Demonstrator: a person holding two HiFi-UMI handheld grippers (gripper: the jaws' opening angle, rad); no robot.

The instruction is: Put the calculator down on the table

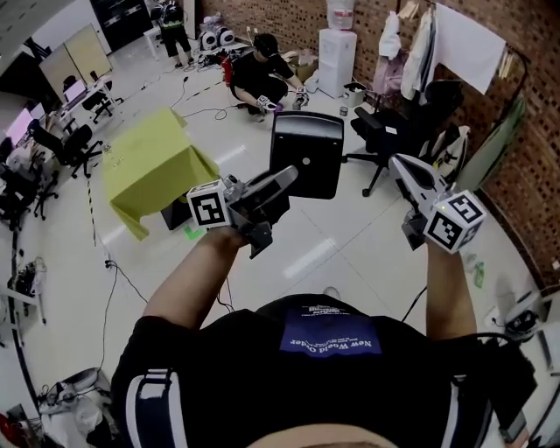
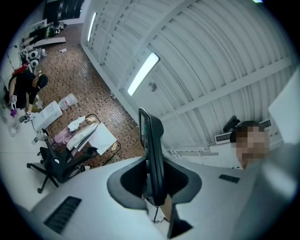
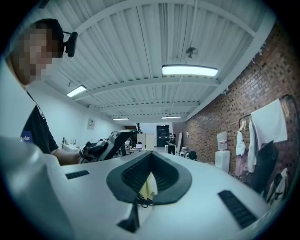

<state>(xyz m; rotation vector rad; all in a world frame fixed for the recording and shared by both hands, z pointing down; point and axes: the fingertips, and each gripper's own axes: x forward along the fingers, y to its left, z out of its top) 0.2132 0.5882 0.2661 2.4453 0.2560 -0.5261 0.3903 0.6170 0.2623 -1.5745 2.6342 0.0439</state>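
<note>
Between left gripper (image 2: 153, 178) jaws, calculator (image 2: 151, 140) edge-on.

Over at the floor's far edge, a person (image 1: 262, 74) is seen crouched by the brick wall (image 1: 280, 16), white water dispenser (image 1: 337, 59) parked just beside. A black office chair (image 1: 394, 131) is tucked near a clothes rack (image 1: 468, 44) hung with white fabric.

A large open lab-style workroom. White glossy floor (image 1: 315, 254) with loose cables (image 1: 109, 280) trailing across it; desks with monitors (image 1: 17, 125) and office chairs (image 1: 385, 131) at the left and far right. A brick wall (image 1: 534, 166) runs along the right, with a water dispenser (image 1: 337, 57) and a clothes rack (image 1: 464, 44) against it. A table (image 1: 153, 166) under yellow-green cloth stands mid-floor. Overhead, a ribbed metal ceiling (image 3: 140, 47) carries strip lights (image 3: 190, 70).
</note>
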